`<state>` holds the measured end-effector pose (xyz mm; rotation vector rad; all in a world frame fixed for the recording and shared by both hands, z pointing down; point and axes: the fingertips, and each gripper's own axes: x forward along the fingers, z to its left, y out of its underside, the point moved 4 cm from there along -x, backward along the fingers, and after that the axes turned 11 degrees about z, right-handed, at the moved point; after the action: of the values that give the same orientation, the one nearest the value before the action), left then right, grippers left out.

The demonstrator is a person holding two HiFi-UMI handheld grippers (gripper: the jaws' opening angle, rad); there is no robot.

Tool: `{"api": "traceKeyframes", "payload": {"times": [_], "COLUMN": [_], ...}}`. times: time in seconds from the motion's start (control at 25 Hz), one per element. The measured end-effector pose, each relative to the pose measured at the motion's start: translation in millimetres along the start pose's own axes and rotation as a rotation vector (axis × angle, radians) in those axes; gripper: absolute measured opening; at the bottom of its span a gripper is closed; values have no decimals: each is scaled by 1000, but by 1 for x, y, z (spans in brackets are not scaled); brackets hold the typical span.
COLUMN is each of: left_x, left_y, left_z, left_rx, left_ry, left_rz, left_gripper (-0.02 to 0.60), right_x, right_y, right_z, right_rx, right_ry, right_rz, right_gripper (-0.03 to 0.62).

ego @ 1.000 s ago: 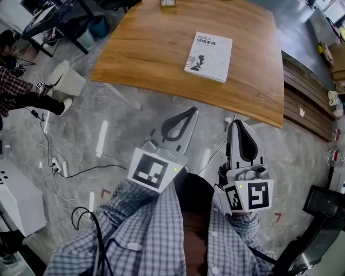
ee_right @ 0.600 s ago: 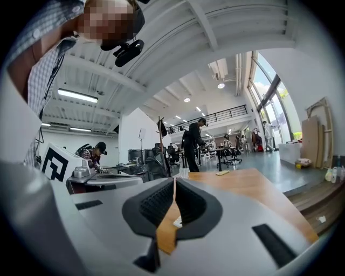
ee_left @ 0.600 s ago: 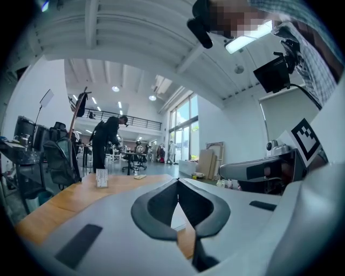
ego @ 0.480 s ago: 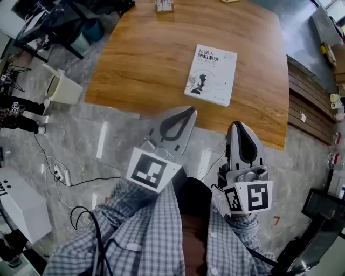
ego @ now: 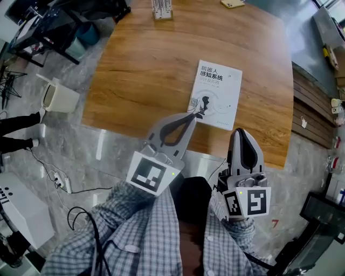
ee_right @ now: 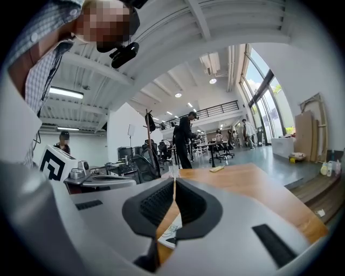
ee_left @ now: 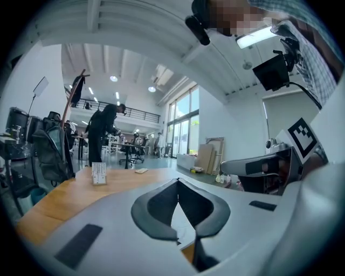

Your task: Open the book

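A white book (ego: 215, 94) lies shut, cover up, on the wooden table (ego: 140, 70), near its front edge. My left gripper (ego: 194, 114) is shut and empty, its tip over the table's edge just at the book's near left corner. Shut and empty too, my right gripper (ego: 241, 131) hangs a little short of the book's near right corner. In the left gripper view the jaws (ee_left: 178, 182) meet at the tip, with a sliver of the book (ee_left: 180, 223) behind. The right gripper view shows that gripper (ee_right: 174, 180) closed, the book (ee_right: 171, 234) low behind it.
A small card stand (ego: 162, 9) and a flat tan object (ego: 233, 4) sit at the table's far end. On the floor at the left are a white bin (ego: 59, 96) and cables (ego: 48, 167). Wooden planks (ego: 312, 116) lie to the right. A person (ee_left: 105, 132) stands beyond the table.
Both grippers have moved forward toward the table, still shut. The book now lies much closer to their tips, and the left tip has reached the table's edge.
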<state>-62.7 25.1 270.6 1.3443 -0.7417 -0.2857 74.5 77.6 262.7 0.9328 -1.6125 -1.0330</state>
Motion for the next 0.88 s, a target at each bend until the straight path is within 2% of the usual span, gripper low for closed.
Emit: {"api": "traceKeyframes", "payload": {"times": [0.2,0.44,0.72,0.88], "left_x": [17,38,73,90], "left_y": [3,10,8,6], "left_z": [13,13,11,13], "left_rx": [-15,-28,-133,-130], "left_ry": [18,27,-17,-47], "left_rz": [29,55,69,95], "left_gripper": [9,9,9,9], "right_x": [17,31,52,62], "right_y": [0,6,0,-7], "right_z": [-10,-26,-56,-75], "right_rx": [21,27,63,68], "right_ry": [26,19,-39,-66], "right_rz": [18,49,63,65], "right_gripper": [25,25,25,25]}}
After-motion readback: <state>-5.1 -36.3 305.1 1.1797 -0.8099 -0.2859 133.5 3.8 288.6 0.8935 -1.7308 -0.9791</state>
